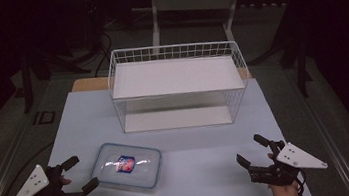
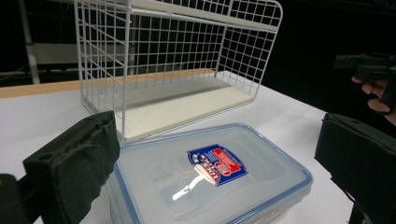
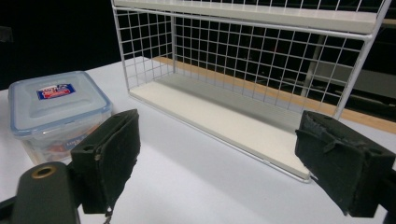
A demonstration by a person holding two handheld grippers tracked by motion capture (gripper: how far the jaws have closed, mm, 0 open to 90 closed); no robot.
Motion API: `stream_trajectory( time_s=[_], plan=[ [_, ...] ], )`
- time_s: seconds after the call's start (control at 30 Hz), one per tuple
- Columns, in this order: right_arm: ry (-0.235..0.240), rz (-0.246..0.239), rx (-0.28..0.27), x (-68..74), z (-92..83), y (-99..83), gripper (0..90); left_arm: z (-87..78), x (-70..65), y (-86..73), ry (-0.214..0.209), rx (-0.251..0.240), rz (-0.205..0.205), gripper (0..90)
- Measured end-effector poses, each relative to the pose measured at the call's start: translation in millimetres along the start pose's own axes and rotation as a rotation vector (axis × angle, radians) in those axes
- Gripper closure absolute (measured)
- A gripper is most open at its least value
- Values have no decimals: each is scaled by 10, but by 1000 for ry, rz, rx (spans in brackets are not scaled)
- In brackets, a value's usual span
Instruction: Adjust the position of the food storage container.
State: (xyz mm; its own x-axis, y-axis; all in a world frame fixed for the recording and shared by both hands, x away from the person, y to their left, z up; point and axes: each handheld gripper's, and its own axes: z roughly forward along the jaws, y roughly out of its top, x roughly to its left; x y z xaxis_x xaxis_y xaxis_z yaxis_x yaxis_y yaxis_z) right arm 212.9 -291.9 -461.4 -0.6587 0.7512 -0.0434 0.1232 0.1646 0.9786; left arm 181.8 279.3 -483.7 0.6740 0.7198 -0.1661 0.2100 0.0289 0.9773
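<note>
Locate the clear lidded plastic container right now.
In the high view, the clear blue-rimmed plastic container sits on the white table, front left, beside the open left tongs and before the white wire rack.

Dark lab: white table [image 1: 177, 138], bare frames [image 1: 190, 0]

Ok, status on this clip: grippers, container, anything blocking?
Left gripper open beside the clear lidded plastic container. Right gripper open, holding nothing. Container lies flat on the table, lid on. White wire two-tier rack behind, apart from it.
</note>
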Motion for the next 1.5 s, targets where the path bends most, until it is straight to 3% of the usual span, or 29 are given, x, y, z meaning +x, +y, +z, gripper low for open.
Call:
stream_trajectory(
  time_s=[0.17,0.3,0.37,0.4,0.53,0.57,0.73,0.8,0.93,1.0,1.07,1.13,1.23,1.37,1.5],
  plan=[
    [-2,-3,-7,18,-18,21,137,-11,-9,44,1,-4,9,0],
    [-2,5,-4,32,-29,40,137,-97,73,202,22,-4,54,18],
    [1,6,-1,42,-35,35,137,-97,73,202,22,-4,54,30],
    [8,9,5,56,-41,30,137,-145,147,231,65,6,71,89],
    [11,9,6,81,-48,36,137,-222,320,196,115,20,61,220],
    [11,9,4,86,-50,38,137,-238,350,178,120,23,61,312],
    [11,2,3,97,-52,41,137,-296,502,64,145,79,44,586],
    [17,7,0,97,-48,38,137,-293,596,-50,176,156,28,664],
    [16,22,-2,83,-49,34,137,-231,671,-186,193,261,19,813],
    [14,26,-3,79,-55,35,137,-182,679,-242,199,315,34,877],
    [15,26,-4,78,-57,35,137,-113,655,-314,202,367,86,892],
    [14,22,-5,78,-54,33,138,-20,621,-372,185,425,113,894],
    [16,21,-2,79,-44,29,138,81,590,-407,151,470,130,896],
    [16,22,-2,74,-52,27,138,179,580,-435,106,504,115,897],
    [16,31,-5,64,-56,27,138,246,526,-447,56,513,124,897]
  ],
)
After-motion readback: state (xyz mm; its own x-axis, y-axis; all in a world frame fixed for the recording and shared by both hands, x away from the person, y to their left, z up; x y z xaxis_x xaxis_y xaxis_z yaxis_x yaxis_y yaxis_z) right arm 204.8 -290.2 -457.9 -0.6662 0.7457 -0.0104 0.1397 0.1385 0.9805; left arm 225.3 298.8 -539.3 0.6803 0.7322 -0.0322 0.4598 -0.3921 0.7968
